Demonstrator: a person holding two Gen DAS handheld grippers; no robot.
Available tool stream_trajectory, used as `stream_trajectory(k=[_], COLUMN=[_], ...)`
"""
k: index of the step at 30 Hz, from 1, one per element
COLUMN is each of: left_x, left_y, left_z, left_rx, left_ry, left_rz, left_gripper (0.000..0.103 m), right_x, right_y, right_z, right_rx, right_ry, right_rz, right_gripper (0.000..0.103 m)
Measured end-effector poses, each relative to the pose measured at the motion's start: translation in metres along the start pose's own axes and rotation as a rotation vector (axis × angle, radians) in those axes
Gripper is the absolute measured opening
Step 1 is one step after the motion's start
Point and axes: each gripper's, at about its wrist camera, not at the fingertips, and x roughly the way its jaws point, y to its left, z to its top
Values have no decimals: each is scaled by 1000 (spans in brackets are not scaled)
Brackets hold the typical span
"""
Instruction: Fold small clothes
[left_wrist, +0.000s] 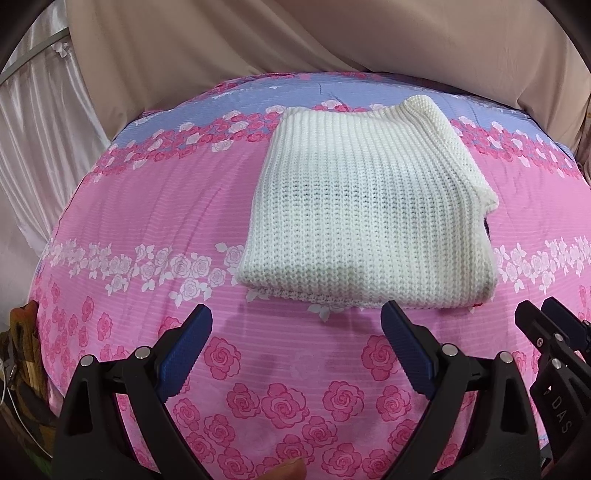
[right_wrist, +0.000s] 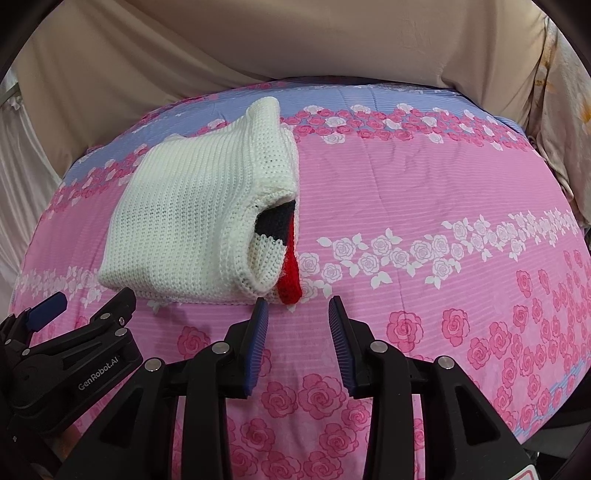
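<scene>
Neatly folded white knit sweater (left_wrist: 365, 218); red trim.

I see a bed (left_wrist: 147, 221) covered by a pink sheet (right_wrist: 406, 192) printed with rose bands: dark pink roses nearest the cameras, a row of white roses across the middle, and a lilac-blue stripe (left_wrist: 258, 92) with mixed roses at the far edge. One item lies directly on the sheet: a folded white knit sweater (left_wrist: 362, 206). In my right wrist view the sweater (right_wrist: 192, 221) sits left of centre, its open end facing right, with dark and red knit (right_wrist: 290, 273) showing from the opening and touching the sheet. The sheet lies mostly flat, with faint creases.
</scene>
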Motion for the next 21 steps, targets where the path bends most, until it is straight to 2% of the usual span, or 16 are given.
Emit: stream_trajectory(k=[21], left_x=[0], left_y=[-2], left_z=[-1], left_rx=[4], left_ry=[4], left_rz=[5], left_gripper=[90], right_x=[2], right_y=[4], right_z=[0], right_rx=[-17], right_ry=[4], right_rz=[2], right_gripper=[35])
